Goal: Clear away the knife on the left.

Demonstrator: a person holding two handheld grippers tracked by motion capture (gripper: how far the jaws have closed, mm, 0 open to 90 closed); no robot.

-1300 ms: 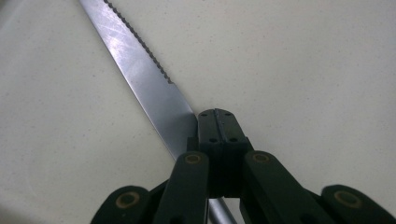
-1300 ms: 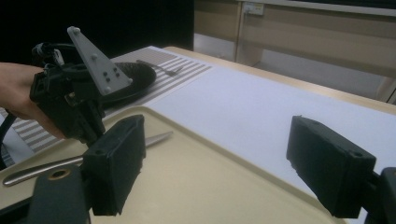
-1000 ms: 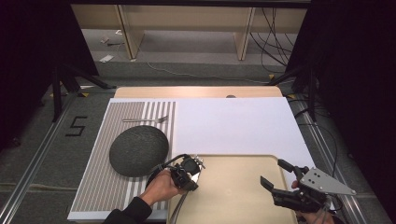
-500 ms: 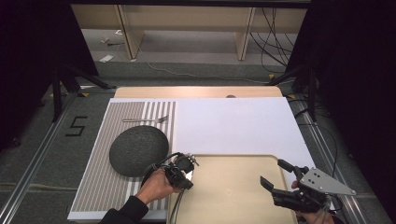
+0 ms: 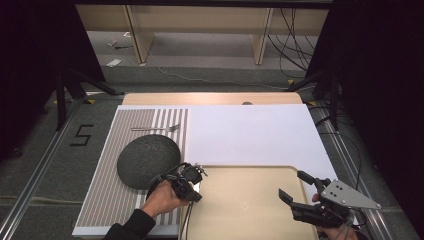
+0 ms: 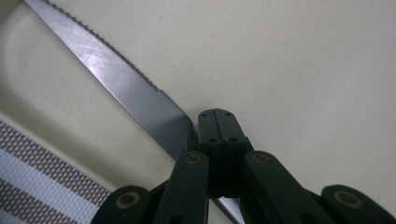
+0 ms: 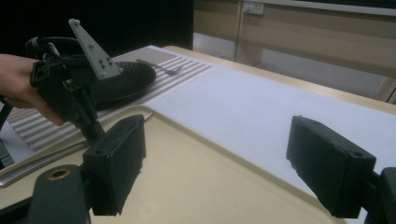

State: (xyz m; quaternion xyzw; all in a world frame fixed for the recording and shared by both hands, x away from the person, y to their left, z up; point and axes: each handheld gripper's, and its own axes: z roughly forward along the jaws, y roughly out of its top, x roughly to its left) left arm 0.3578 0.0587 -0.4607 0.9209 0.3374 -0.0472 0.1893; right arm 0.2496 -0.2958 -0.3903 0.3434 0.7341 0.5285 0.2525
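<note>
Both grippers sit low over the beige tray (image 5: 250, 210): the left gripper (image 6: 218, 122) is clamped on a serrated knife (image 6: 119, 81) at the tray's left edge, apparently not yet released, while the right gripper (image 7: 215, 154) waits empty, jaws wide apart.

The wooden table (image 5: 150, 98) carries a white sheet (image 5: 250, 132), a striped mat (image 5: 105, 200) and a beige tray (image 5: 245, 200).
</note>
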